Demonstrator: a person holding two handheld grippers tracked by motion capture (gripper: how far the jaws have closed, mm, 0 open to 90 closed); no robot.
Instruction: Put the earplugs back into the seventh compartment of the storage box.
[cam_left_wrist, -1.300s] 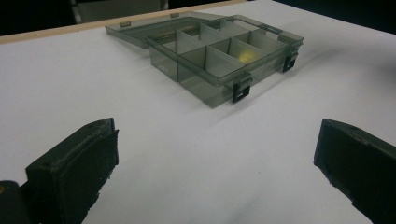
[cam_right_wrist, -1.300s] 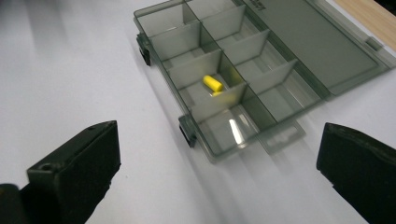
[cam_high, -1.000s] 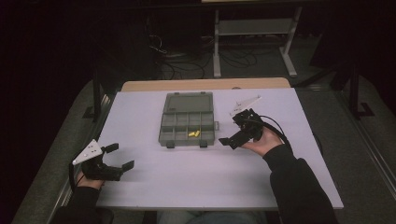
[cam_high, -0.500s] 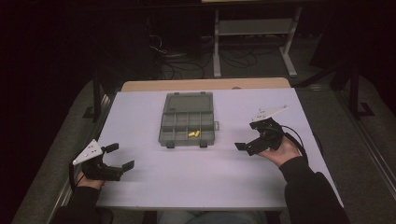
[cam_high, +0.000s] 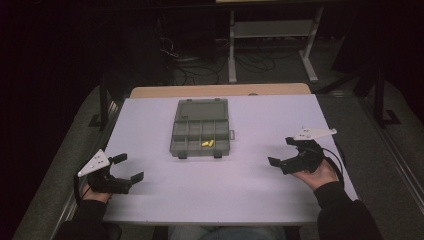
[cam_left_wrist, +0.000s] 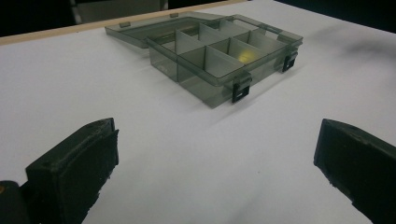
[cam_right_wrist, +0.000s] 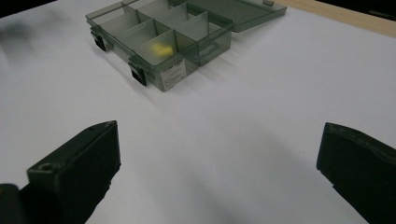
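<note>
Pulled back from the open box (cam_high: 202, 129) at mid-tabletop (cam_high: 240, 200), the right claw (cam_high: 286, 152) rests wide apart like the left claw (cam_high: 125, 168); keep both clear of the yellow pieces (cam_high: 208, 143).

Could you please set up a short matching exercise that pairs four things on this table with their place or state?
Things:
1. left claw
2. right claw
3. compartment box
4. yellow pieces

Place or state:
A. inside a front-row compartment
B. open, near the table's right edge
C. lid folded back flat, at the table's middle
D. open, at the near left corner

Pairs: 1-D, 2-B, 3-C, 4-A
</note>
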